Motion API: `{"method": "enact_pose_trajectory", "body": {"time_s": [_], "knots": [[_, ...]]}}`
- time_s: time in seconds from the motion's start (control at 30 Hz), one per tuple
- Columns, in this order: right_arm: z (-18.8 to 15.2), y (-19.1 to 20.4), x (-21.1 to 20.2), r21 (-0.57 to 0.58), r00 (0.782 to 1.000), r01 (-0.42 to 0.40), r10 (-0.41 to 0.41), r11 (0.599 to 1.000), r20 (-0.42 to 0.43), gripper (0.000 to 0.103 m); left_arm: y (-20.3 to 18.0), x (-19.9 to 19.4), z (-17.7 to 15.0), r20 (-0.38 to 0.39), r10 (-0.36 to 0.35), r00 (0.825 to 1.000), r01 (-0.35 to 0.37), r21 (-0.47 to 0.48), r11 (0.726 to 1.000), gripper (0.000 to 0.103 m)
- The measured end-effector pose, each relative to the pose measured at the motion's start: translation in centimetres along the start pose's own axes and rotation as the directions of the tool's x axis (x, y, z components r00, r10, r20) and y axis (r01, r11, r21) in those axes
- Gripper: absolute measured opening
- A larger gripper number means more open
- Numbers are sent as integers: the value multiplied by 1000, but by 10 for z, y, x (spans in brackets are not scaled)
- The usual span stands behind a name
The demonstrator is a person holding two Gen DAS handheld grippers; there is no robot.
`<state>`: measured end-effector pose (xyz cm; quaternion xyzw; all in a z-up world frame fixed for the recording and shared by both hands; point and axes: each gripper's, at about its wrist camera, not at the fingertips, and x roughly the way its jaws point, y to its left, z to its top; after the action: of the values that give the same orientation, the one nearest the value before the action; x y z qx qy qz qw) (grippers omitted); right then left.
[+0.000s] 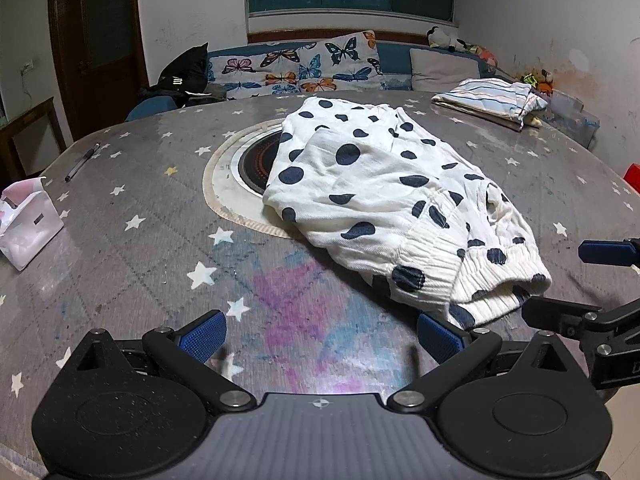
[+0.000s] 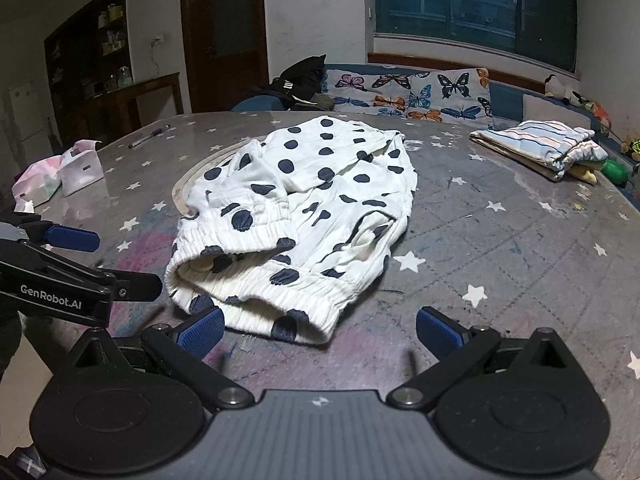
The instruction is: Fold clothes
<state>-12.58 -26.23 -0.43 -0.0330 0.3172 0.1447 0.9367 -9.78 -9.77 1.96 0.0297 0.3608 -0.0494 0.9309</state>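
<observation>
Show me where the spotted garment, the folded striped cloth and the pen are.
spotted garment (image 2: 304,200), right wrist view, on the middle of its white body.
folded striped cloth (image 2: 536,140), right wrist view, on its top layer.
pen (image 1: 82,162), left wrist view, on the middle of its barrel.

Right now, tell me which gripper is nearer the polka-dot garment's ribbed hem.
Right. The right gripper faces the garment with its left fingertip at the ribbed hem. The left gripper sits off to the hem's left over bare table.
</observation>
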Motion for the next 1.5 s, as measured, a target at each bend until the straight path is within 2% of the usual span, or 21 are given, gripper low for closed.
{"method": "enact_pose_trajectory", "body": {"time_s": [0.5, 0.93, 1.2, 1.5], "knots": [[0, 8, -2, -33, 1000, -28, 28, 999, 12, 103, -1, -4, -3, -9, 23, 1000, -23, -11, 1000, 103], [3, 8, 2, -40, 1000, -30, 30, 999, 5, 101, 2, -1, 4, -5, 10, 1000, -10, -20, 1000, 103], [8, 1, 12, -13, 999, -40, 40, 999, -10, 93, 9, 0, 21, 19, 21, 1000, -21, -30, 999, 103], [19, -8, 20, 3, 999, -50, 50, 999, -13, 84, 0, 13, 63, 57, -2, 998, 2, 7, 1000, 103]]}}
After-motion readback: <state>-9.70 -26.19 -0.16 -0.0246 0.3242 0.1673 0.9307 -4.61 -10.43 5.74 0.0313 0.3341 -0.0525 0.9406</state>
